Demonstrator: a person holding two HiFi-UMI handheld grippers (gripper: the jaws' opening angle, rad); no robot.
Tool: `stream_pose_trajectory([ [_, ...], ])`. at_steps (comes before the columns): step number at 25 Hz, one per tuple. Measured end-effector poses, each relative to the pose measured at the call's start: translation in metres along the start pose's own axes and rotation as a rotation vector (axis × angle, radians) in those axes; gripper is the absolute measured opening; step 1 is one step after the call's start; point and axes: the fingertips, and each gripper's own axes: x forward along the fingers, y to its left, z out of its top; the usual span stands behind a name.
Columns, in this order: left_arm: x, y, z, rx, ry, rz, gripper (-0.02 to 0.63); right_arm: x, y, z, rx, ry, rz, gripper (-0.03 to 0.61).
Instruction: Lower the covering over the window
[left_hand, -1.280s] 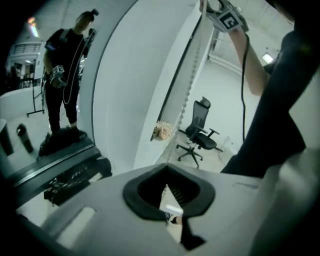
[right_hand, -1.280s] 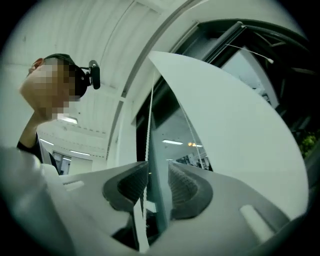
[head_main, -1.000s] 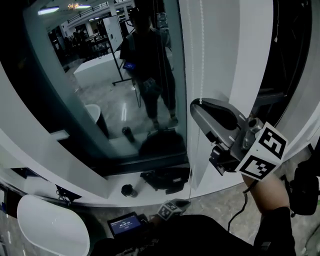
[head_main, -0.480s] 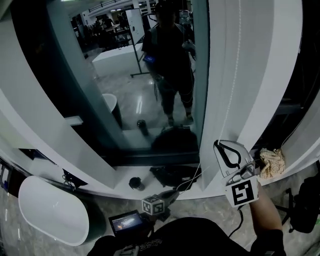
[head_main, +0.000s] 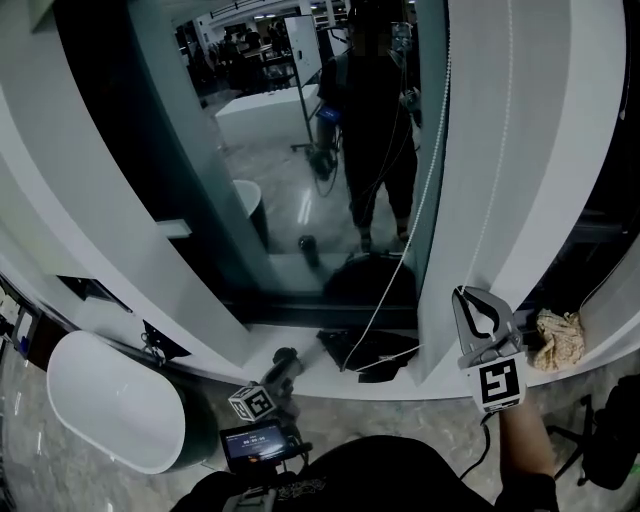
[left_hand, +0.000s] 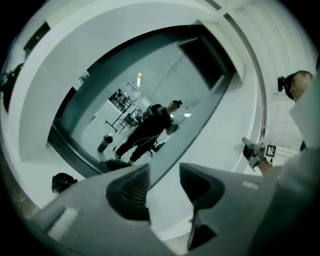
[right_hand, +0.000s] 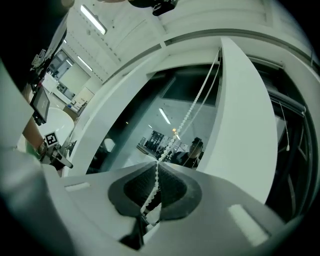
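A white bead chain hangs down the white window frame, and my right gripper is shut on it low down, near the sill. In the right gripper view the beads run up from the closed pads of my right gripper. A second strand hangs loose and bows across the glass. My left gripper is low at the sill, apart from the chain. Its jaws are opening, and nothing lies in the left gripper. No covering shows over the glass.
The glass reflects a person and a lit room. Dark bags lie on the sill. A crumpled cloth sits right of the frame. A white rounded tub stands lower left, and a small screen is below.
The right gripper came down along the chain and stays shut on it. The left gripper let go of the lower strand, opened and moved left; that strand now swings free.
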Motion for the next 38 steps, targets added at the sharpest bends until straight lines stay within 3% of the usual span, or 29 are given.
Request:
stream_pose_trajectory([
  [4, -0.02, -0.019, 0.015, -0.105, 0.029, -0.108, 0.172, 0.0, 0.003, 0.0, -0.004, 0.009, 0.015, 0.015],
  [6, -0.022, -0.044, 0.036, -0.095, 0.007, -0.195, 0.169, 0.003, 0.015, -0.011, -0.055, 0.046, 0.035, 0.015],
  [8, -0.008, -0.082, 0.058, -0.012, 0.004, -0.279, 0.169, 0.008, 0.039, -0.042, -0.092, 0.105, 0.07, 0.014],
  [10, 0.015, -0.128, 0.074, 0.079, 0.021, -0.376, 0.169, 0.012, 0.081, -0.096, -0.084, 0.218, 0.152, 0.014],
  [14, 0.067, -0.243, 0.081, 0.281, 0.081, -0.621, 0.169, -0.02, 0.21, -0.252, 0.052, 0.583, 0.411, 0.015],
  [16, 0.083, -0.301, 0.078, 0.364, 0.094, -0.748, 0.17, -0.053, 0.265, -0.306, 0.127, 0.725, 0.509, 0.015],
  [18, 0.096, -0.349, 0.074, 0.4, 0.1, -0.861, 0.17, -0.072, 0.295, -0.318, 0.218, 0.763, 0.556, 0.015],
  [21, 0.109, -0.403, 0.073, 0.372, 0.09, -1.006, 0.179, -0.076, 0.306, -0.311, 0.318, 0.768, 0.585, 0.015],
  [26, 0.111, -0.484, 0.096, 0.331, 0.005, -1.205, 0.192, -0.08, 0.297, -0.314, 0.279, 0.778, 0.563, 0.015],
  [29, 0.108, -0.512, 0.116, 0.383, -0.072, -1.24, 0.198, -0.078, 0.296, -0.314, 0.261, 0.771, 0.562, 0.015],
  [32, 0.122, -0.52, 0.135, 0.429, -0.152, -1.173, 0.197, -0.08, 0.295, -0.317, 0.252, 0.773, 0.564, 0.015],
  [33, 0.128, -0.521, 0.138, 0.434, -0.157, -1.143, 0.178, -0.08, 0.295, -0.318, 0.252, 0.775, 0.563, 0.015],
  [35, 0.139, -0.518, 0.142, 0.43, -0.152, -1.088, 0.006, -0.08, 0.293, -0.318, 0.261, 0.777, 0.559, 0.015],
  [38, 0.152, -0.504, 0.14, 0.433, -0.144, -1.0, 0.002, -0.09, 0.292, -0.329, 0.308, 0.823, 0.554, 0.015],
])
